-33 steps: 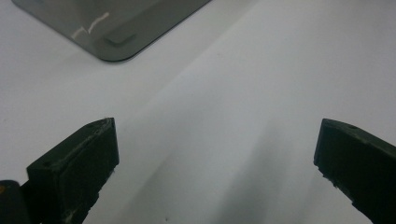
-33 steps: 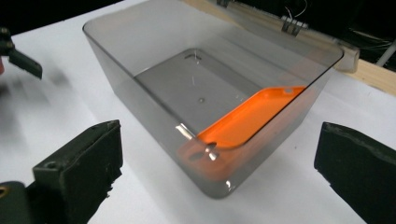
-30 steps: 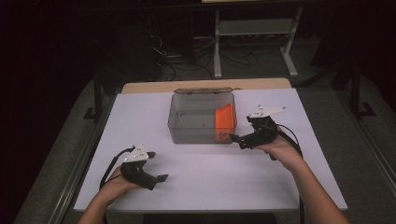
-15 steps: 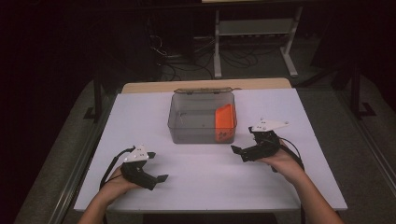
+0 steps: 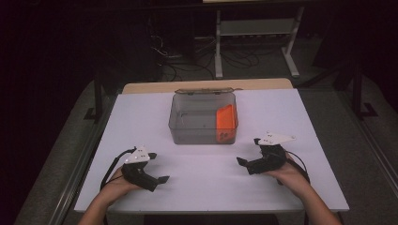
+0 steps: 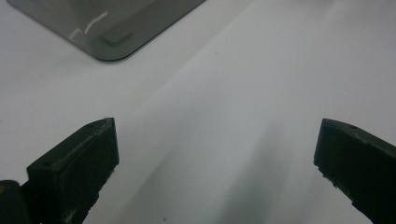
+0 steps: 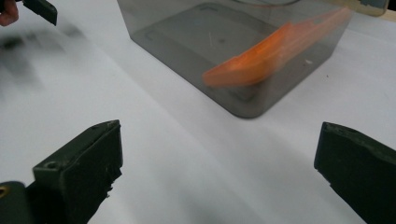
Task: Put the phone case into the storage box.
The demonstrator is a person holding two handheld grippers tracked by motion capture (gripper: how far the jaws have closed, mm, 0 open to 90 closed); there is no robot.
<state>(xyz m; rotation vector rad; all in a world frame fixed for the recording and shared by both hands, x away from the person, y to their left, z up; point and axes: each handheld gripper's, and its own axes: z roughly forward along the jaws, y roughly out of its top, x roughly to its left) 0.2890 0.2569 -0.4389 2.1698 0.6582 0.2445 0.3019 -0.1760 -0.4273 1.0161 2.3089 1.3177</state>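
- High view: a clear grey box (image 5: pixel 202 118) sits mid-table on the white table (image 5: pixel 300 122), with an orange piece (image 5: pixel 225 122) leaning inside against its 3 o'clock wall. The left gripper (image 5: pixel 162 179) rests at about 7 o'clock from the box, the right gripper (image 5: pixel 240 161) at about 5 o'clock, both well apart from it.
- Left gripper view: the jaws stand wide with nothing between them; a corner of the box (image 6: pixel 107 28) lies at 11 o'clock.
- Right gripper view: the jaws gape wide and empty; the box (image 7: pixel 187 32) sits at 12 o'clock, the orange piece (image 7: pixel 266 51) slanting inside it.
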